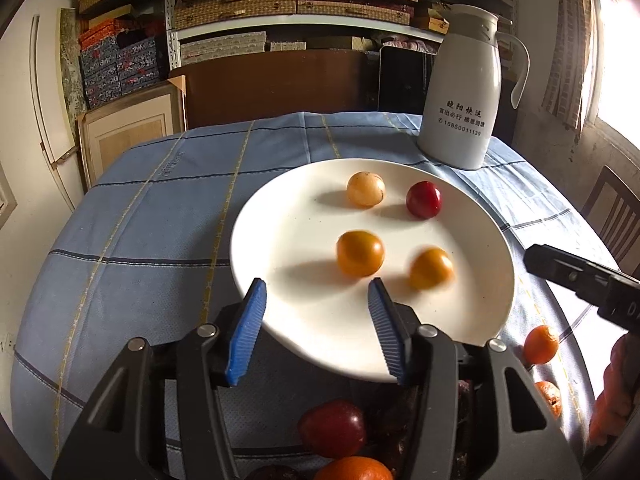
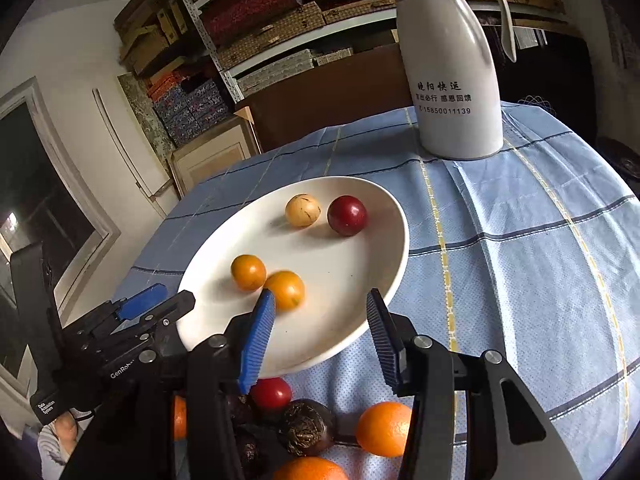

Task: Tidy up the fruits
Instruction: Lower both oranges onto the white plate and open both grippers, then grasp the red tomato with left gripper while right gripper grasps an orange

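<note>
A white plate (image 1: 280, 216) (image 2: 360, 264) on the blue checked tablecloth holds a pale yellow fruit (image 1: 365, 189) (image 2: 303, 210), a dark red fruit (image 1: 423, 199) (image 2: 347, 215) and two orange-yellow fruits (image 1: 360, 253) (image 1: 431, 268) (image 2: 248, 272) (image 2: 285, 289); the nearer right one looks blurred. My left gripper (image 1: 318, 294) is open and empty over the plate's near rim; it also shows in the right wrist view (image 2: 160, 300). My right gripper (image 2: 320, 304) is open and empty over the plate's near edge. Loose fruits lie near me: a red one (image 1: 333, 428) (image 2: 271, 394), oranges (image 1: 541, 344) (image 2: 384, 428) and a dark wrinkled one (image 2: 306, 426).
A white thermos jug (image 1: 464, 92) (image 2: 452, 72) stands at the table's far right. Shelves of boxes (image 1: 280, 0) fill the back wall. A brown board (image 1: 272, 84) leans behind the table. A wooden chair (image 1: 616, 216) stands at the right.
</note>
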`<state>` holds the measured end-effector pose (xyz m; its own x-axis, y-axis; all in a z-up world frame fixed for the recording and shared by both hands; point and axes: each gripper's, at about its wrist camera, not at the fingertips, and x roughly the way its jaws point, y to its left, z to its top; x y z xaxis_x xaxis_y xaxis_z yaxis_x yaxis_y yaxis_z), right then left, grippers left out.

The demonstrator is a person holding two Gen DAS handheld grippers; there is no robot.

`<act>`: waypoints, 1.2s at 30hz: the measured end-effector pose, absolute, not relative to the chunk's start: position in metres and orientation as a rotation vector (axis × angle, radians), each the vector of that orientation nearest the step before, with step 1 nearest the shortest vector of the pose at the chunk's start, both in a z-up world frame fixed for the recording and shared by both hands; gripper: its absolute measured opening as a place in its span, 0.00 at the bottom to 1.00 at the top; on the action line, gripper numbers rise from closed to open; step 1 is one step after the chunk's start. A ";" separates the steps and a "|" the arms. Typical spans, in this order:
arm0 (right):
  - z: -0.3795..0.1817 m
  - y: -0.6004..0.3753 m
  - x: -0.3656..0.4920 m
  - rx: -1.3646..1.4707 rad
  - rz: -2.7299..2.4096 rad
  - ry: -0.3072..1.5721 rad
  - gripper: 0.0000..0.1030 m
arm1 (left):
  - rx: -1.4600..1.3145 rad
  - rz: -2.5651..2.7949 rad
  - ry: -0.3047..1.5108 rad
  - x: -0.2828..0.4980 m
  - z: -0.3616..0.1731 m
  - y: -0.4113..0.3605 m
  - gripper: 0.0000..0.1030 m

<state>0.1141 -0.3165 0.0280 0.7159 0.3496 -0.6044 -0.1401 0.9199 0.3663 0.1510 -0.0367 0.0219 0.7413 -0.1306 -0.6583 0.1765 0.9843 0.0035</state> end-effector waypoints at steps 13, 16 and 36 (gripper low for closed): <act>0.016 -0.360 0.083 0.399 0.189 0.707 0.57 | 0.000 -0.119 0.732 0.114 0.021 0.007 0.56; 0.013 -0.368 0.077 0.421 0.167 0.707 0.59 | 0.024 -0.126 0.749 0.105 0.014 0.004 0.56; 0.012 -0.356 0.072 0.385 0.212 0.726 0.61 | 0.152 -0.172 0.808 0.108 -0.008 -0.022 0.77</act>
